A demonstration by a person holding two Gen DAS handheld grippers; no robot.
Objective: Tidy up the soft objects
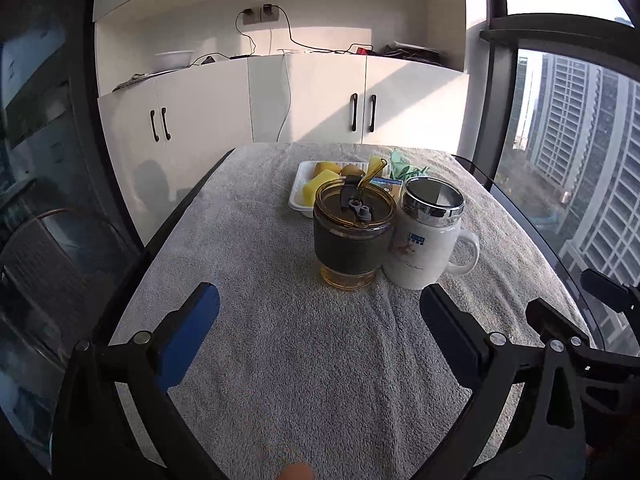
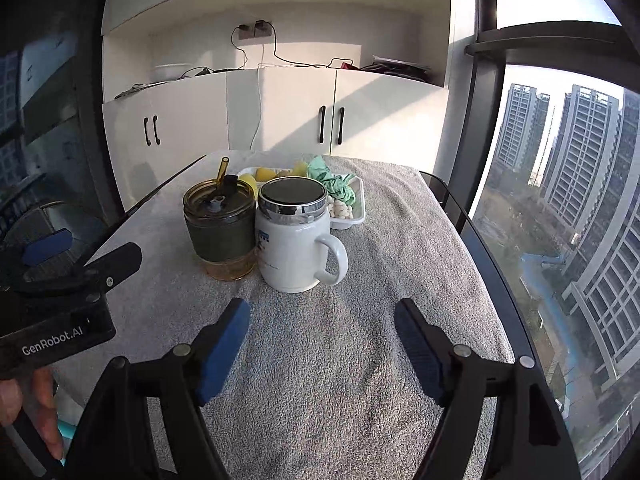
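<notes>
Tray [image 2: 358,216] of soft objects beyond mugs | both hand-held grippers [image 1: 320,320] [image 2: 322,340] released, well short, empty

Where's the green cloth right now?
In the right wrist view, the green cloth lies bunched in the white tray at the far end of the table, behind the white mug.

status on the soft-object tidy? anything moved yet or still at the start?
Nothing clearly done: whether anything was tidied, the views don't show. In hand: nothing; the left claw and right claw are both open and empty over the grey towel. Left: the soft items in the white tray behind the glass tumbler and white mug, including the green cloth.
</notes>
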